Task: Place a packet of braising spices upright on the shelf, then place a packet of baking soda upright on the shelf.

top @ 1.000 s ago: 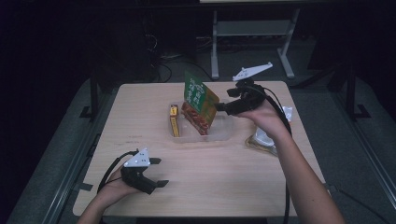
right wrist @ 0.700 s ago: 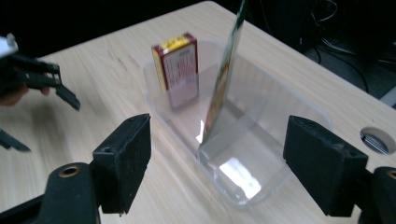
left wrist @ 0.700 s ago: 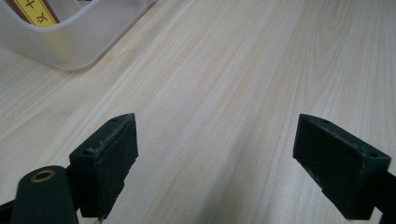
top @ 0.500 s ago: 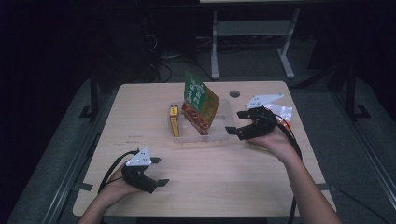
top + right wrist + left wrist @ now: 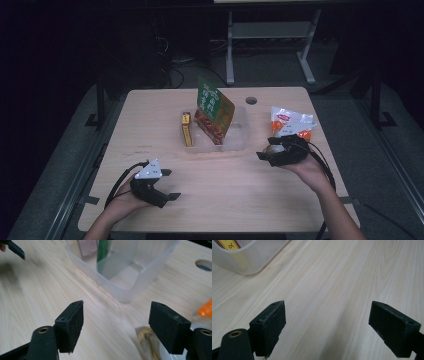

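Snacks were being sorted into the clear plastic tub (image 5: 235, 145) at the middle of the table (image 5: 150, 115), and the next thing to go looked to be the small round packet (image 5: 272, 148) lying on the wood just beneath the right gripper (image 5: 280, 155), in front of the orange and white pouch (image 5: 290, 122) at the table's right side. In the right gripper view that packet showed as a pale, gold-edged shape (image 5: 147, 342) low and to the right, under the right-hand jaw rather than between the two, so the gripper would have needed to shift that way and dip before closing. Its long axis could not be told, since too little of it showed. The right gripper's jaws stood wide apart with nothing between them. The tub lay ahead of them and to the left, close by, already holding a green and red bag (image 5: 214, 111) standing tilted and a slim yellow box (image 5: 186, 130) along its left wall. The left gripper (image 5: 155, 187) rested well apart at the near left of the table, its jaws likewise wide and empty over bare wood, with a corner of the tub (image 5: 244, 260) ahead of it. The right hand was plainly the nearer one to the packet.
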Motion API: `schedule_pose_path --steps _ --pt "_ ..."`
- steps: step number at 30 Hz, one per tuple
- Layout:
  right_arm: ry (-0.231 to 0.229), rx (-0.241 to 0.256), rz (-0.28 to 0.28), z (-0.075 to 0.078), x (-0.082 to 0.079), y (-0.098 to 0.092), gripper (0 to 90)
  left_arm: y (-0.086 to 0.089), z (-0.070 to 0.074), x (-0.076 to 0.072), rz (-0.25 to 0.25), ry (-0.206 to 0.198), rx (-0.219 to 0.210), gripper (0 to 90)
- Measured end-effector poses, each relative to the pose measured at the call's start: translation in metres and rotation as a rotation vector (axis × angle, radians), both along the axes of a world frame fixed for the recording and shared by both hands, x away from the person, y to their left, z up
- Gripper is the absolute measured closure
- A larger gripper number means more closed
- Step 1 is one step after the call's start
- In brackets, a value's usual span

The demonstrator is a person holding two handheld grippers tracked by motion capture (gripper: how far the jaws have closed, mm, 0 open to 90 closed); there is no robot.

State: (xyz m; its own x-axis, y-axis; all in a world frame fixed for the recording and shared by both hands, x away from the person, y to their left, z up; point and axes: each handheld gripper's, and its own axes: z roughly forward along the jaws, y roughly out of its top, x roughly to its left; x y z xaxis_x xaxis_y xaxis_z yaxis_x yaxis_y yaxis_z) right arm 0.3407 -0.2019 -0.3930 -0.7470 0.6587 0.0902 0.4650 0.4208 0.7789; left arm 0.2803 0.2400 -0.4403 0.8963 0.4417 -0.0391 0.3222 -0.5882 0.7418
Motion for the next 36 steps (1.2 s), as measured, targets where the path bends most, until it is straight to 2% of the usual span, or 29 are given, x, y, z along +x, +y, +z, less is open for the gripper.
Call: schedule_pose_path --steps 3,5,6,8,9,10,11,15,16,18,21,26,33,34,36 --pt "0.006 -0.011 -0.008 -0.01 0.001 -0.012 41.0 0.0 0.0 0.0 -0.004 0.001 0.001 13.6" --pt "0.007 -0.041 -0.032 -0.015 0.005 -0.02 53.2 -0.001 0.0 0.0 -0.009 0.001 0.007 13.6" --pt "0.019 -0.041 -0.036 -0.017 0.008 -0.024 58.6 -0.002 -0.001 0.0 -0.011 0.002 0.0 13.6" --pt "0.011 -0.055 -0.065 -0.021 0.013 -0.033 71.2 -0.002 -0.002 0.001 -0.015 0.0 0.003 13.6" --pt "0.011 -0.055 -0.065 -0.021 0.013 -0.033 71.2 -0.002 -0.002 0.001 -0.015 0.0 0.003 13.6" --pt "0.01 -0.059 -0.095 -0.024 0.018 -0.042 83.5 -0.003 -0.002 0.001 -0.022 -0.002 0.012 13.6" --pt "0.007 -0.065 -0.107 -0.025 0.021 -0.046 88.5 -0.003 -0.002 0.001 -0.024 -0.001 0.013 13.6" --pt "-0.002 -0.086 -0.133 -0.029 0.03 -0.058 90.0 -0.004 -0.003 0.001 -0.024 -0.001 0.01 13.6" --pt "-0.008 -0.113 -0.16 -0.033 0.035 -0.063 90.0 -0.004 -0.003 0.001 -0.025 -0.001 0.013 13.6" --pt "0.001 -0.115 -0.175 -0.037 0.04 -0.067 90.0 -0.004 -0.003 0.001 -0.023 0.001 0.013 13.6" --pt "0.005 -0.142 -0.19 -0.044 0.046 -0.068 90.0 -0.005 -0.003 0.001 -0.024 0.004 0.014 13.6" --pt "0.022 -0.202 -0.18 -0.054 0.05 -0.064 90.0 -0.005 -0.005 0.001 -0.029 0.006 0.017 13.7" --pt "0.066 -0.178 -0.15 -0.054 0.048 -0.066 90.0 -0.005 -0.005 0.001 -0.033 0.007 0.019 13.8" --pt "0.087 -0.165 -0.142 -0.053 0.046 -0.064 90.0 -0.005 -0.005 0.001 -0.032 0.009 0.018 13.8" --pt "0.085 -0.165 -0.131 -0.053 0.046 -0.063 90.0 -0.005 -0.004 0.001 -0.033 0.009 0.02 13.7"
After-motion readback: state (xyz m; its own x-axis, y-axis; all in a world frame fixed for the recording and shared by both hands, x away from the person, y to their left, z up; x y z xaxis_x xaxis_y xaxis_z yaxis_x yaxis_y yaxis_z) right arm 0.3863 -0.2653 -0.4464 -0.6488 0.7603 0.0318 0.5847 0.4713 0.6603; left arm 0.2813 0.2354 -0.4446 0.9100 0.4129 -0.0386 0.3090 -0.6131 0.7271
